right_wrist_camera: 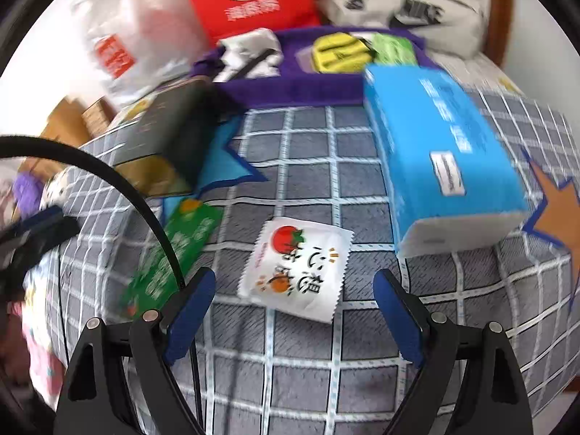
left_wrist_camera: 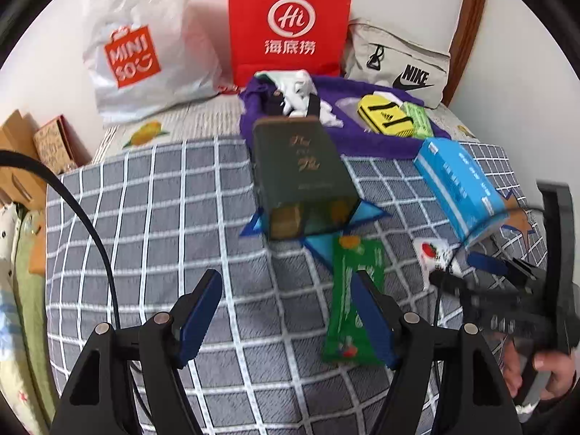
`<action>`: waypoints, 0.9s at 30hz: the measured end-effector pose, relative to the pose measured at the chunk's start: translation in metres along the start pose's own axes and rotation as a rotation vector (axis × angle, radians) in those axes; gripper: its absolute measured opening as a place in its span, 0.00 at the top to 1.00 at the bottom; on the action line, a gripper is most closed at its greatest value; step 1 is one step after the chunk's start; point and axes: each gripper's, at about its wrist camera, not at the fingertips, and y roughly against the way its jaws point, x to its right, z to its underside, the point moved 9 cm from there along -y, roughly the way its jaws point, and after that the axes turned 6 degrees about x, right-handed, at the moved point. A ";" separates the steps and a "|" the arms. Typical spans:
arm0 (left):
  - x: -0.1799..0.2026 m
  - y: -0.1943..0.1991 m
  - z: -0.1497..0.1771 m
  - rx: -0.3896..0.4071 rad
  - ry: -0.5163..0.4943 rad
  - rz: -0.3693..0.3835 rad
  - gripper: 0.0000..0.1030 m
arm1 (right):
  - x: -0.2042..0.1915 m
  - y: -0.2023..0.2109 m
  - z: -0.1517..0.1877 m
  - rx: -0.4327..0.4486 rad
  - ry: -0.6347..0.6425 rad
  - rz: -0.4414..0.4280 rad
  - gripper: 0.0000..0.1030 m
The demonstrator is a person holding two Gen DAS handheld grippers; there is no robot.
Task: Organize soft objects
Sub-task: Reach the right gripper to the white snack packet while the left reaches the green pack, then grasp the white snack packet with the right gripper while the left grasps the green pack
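Observation:
My left gripper [left_wrist_camera: 286, 282] hangs open over the grey checked bedspread [left_wrist_camera: 145, 217], with nothing between its fingers. A green packet [left_wrist_camera: 357, 297] lies beside its right finger, partly hidden by it. My right gripper [right_wrist_camera: 293, 277] is open above a white tomato-print sachet [right_wrist_camera: 301, 268], its pads well apart from it. A blue tissue pack [right_wrist_camera: 435, 152] lies to the right and a dark green box [left_wrist_camera: 301, 174] sits further back. Behind them a purple tray [left_wrist_camera: 362, 141] holds a yellow pack [left_wrist_camera: 386, 114] and white crumpled items [left_wrist_camera: 297, 90].
A Miniso bag [left_wrist_camera: 137, 47], a red paper bag [left_wrist_camera: 290, 21] and a grey Nike pouch [left_wrist_camera: 398, 61] stand along the wall. Cardboard boxes [left_wrist_camera: 50, 141] sit off the bed's left edge. A blue felt star [right_wrist_camera: 228, 159] and an orange one [right_wrist_camera: 558, 210] lie flat.

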 end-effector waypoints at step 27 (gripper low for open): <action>0.055 -0.021 0.025 -0.047 -0.053 0.194 0.27 | 0.021 -0.002 0.005 0.025 0.005 -0.045 0.65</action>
